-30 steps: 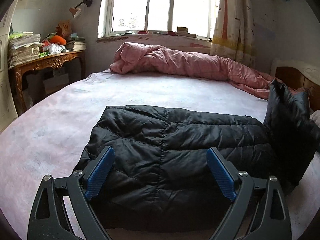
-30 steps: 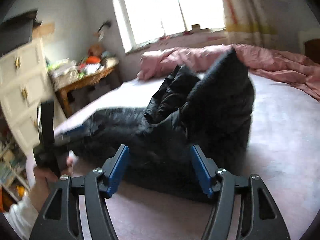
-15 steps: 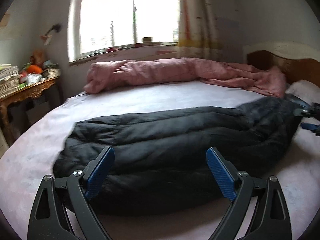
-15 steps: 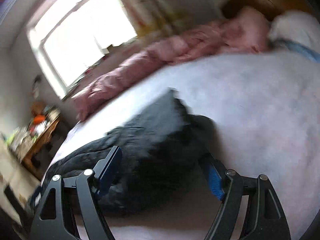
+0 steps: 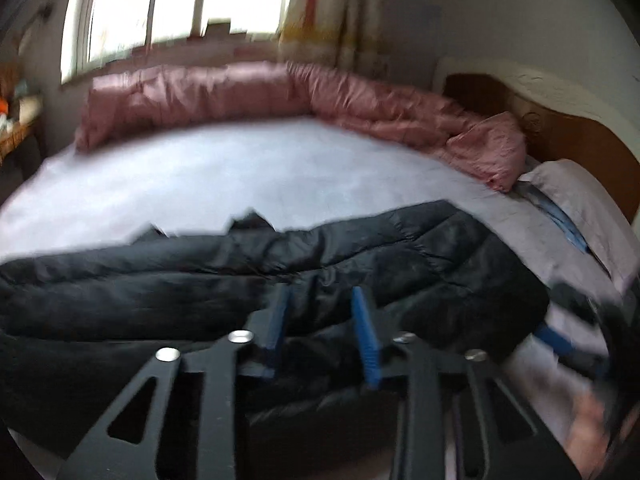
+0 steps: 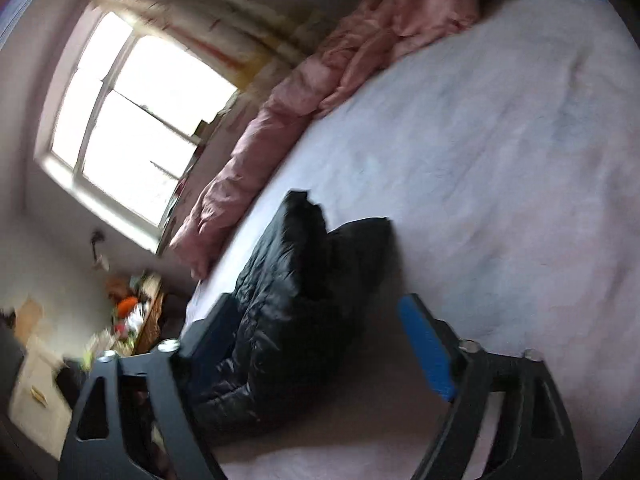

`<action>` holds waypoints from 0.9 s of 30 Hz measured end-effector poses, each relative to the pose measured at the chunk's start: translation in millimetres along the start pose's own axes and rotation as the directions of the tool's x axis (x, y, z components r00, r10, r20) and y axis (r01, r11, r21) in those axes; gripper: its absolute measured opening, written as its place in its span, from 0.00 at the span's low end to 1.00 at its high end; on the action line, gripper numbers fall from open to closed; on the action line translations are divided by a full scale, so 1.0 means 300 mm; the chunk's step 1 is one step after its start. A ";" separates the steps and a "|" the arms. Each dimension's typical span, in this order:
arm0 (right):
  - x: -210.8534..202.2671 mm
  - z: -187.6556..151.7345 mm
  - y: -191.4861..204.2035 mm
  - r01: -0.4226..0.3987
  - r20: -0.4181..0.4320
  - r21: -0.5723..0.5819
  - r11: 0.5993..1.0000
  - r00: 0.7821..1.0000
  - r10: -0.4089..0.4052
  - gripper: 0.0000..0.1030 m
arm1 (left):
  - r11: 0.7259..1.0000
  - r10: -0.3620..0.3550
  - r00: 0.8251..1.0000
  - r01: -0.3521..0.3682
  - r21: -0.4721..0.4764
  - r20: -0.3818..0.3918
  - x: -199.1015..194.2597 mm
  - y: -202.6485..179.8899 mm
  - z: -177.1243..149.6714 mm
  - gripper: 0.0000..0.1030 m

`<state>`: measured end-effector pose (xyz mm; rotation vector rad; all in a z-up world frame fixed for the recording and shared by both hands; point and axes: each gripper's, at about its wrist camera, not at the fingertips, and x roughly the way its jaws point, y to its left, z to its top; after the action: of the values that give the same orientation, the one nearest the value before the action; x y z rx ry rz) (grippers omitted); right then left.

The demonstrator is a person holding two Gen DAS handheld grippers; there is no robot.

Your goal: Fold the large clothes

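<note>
Left wrist view shows the left gripper (image 5: 320, 320) closing on the black quilted puffer jacket (image 5: 400, 256) to fold it, while the right gripper (image 6: 316, 340) opens, releasing it.

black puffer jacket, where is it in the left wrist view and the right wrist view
Left wrist view: the black puffer jacket spreads across the lower half, on the bed.
Right wrist view: it sits at lower centre, bunched, its upper end sticking up.
Shared landmark: the pink quilt along the bed's far edge, below the window.
</note>
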<state>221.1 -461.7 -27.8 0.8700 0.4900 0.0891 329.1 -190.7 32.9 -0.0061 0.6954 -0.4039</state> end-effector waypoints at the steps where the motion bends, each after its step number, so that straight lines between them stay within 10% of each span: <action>1: 0.013 -0.015 0.001 -0.024 -0.015 0.018 1.000 1.000 0.024 0.86 | 1.000 0.012 0.999 -0.013 -0.023 -0.049 0.059 0.002 -0.001 0.16; 18: 0.262 0.002 0.009 0.039 -0.039 0.031 0.999 0.999 -0.038 0.86 | 0.999 0.023 0.993 -0.028 -0.046 -0.112 0.229 0.037 -0.087 0.07; 27: 0.207 -0.029 0.157 0.207 0.172 -0.195 0.959 0.969 -0.174 0.18 | 0.998 -0.022 0.998 0.018 -0.065 -0.064 0.165 0.047 -0.079 0.07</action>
<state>277.8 -408.2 -20.6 0.6115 0.4093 -0.1018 353.8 -192.7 -18.2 -0.0616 0.7726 -0.4021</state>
